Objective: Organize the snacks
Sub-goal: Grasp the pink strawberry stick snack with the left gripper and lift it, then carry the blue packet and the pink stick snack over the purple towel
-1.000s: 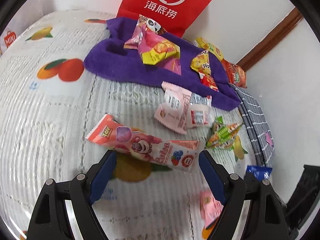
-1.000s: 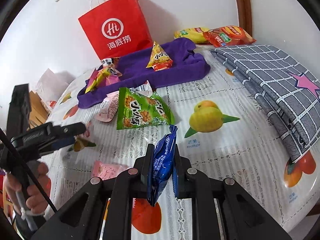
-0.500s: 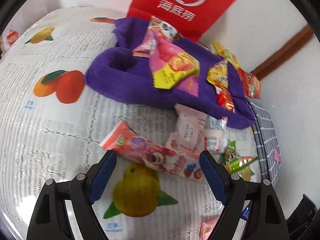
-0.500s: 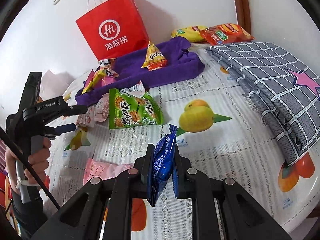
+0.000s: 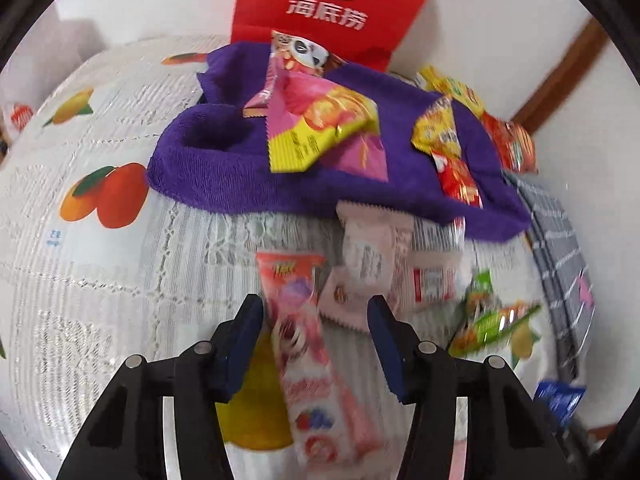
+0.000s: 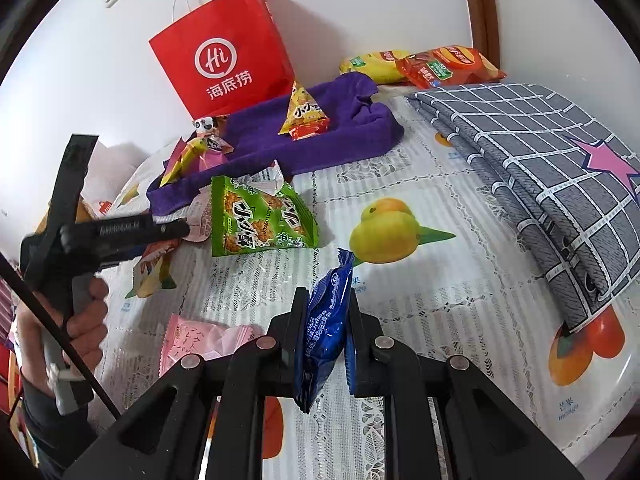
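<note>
While your left gripper (image 5: 316, 320) has just been closing, the long pink snack packet (image 5: 308, 344) lies on the tablecloth (image 5: 100, 300) between its jaws, not yet pinched. Your right gripper (image 6: 322, 320) clamps the blue snack packet (image 6: 326, 328) above the tablecloth.

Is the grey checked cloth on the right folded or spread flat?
Folded. The grey cloth shows several stacked layers along its near edge, lying on the table.
</note>
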